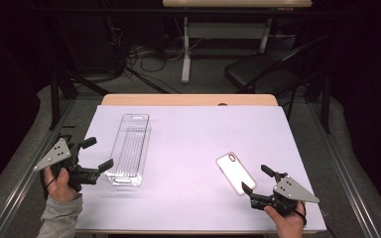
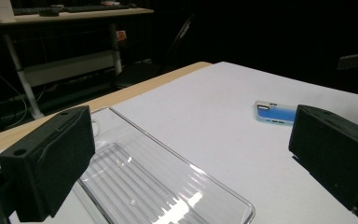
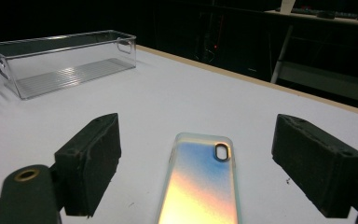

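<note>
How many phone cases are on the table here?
1. The phone case lies flat on the table's right side, just ahead of the open right gripper. The clear bin at left looks empty.

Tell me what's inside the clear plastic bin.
Nothing: the clear rectangular plastic bin is empty, its ribbed floor visible throughout. Its transparent walls hide nothing.
</note>
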{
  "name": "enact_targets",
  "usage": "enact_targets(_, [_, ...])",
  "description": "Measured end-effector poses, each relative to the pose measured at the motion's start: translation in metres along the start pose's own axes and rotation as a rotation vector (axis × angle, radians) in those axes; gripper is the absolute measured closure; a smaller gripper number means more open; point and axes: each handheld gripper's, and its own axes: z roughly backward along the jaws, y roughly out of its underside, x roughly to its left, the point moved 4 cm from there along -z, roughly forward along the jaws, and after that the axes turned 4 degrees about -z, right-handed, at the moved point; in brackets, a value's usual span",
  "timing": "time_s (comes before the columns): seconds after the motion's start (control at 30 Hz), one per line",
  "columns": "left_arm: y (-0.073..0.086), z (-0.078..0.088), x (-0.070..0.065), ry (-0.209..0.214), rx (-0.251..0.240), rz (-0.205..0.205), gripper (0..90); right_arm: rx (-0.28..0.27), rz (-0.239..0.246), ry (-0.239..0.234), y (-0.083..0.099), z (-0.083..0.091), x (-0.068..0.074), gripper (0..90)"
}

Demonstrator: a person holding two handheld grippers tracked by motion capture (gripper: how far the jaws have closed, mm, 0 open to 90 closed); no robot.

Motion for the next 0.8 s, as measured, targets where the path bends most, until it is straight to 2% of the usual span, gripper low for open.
enact_targets(0.17, [0.001, -0.001, 0.001, 0.011, 0.006, 0.012, 0.6, 0.019, -0.02, 0.001, 0.002, -0.001, 0.0, 14.7])
enact_targets(0.2, [0.001, -0.002, 0.002, 0.017, 0.002, 0.029, 0.6, 0.02, -0.023, 0.004, 0.002, -0.002, 0.0, 14.4])
enact_targets(0.33, [0.003, 0.001, 0.001, 0.003, 0.025, 0.033, 0.6, 0.01, -0.031, 0.006, -0.003, -0.004, 0.001, 14.1])
enact_targets(0.4, [0.0, 0.003, 0.002, 0.0, 0.006, 0.051, 0.6, 0.018, -0.039, 0.002, -0.004, -0.007, 0.001, 14.1])
enact_targets(0.67, [-0.003, 0.006, 0.001, -0.008, 0.002, 0.038, 0.6, 0.035, -0.016, -0.003, -0.001, -0.01, 0.001, 14.1])
enact_targets(0.8, [-0.004, 0.007, 0.001, -0.012, 0.001, 0.035, 0.6, 0.062, -0.049, -0.003, 0.0, -0.01, 0.001, 14.1])
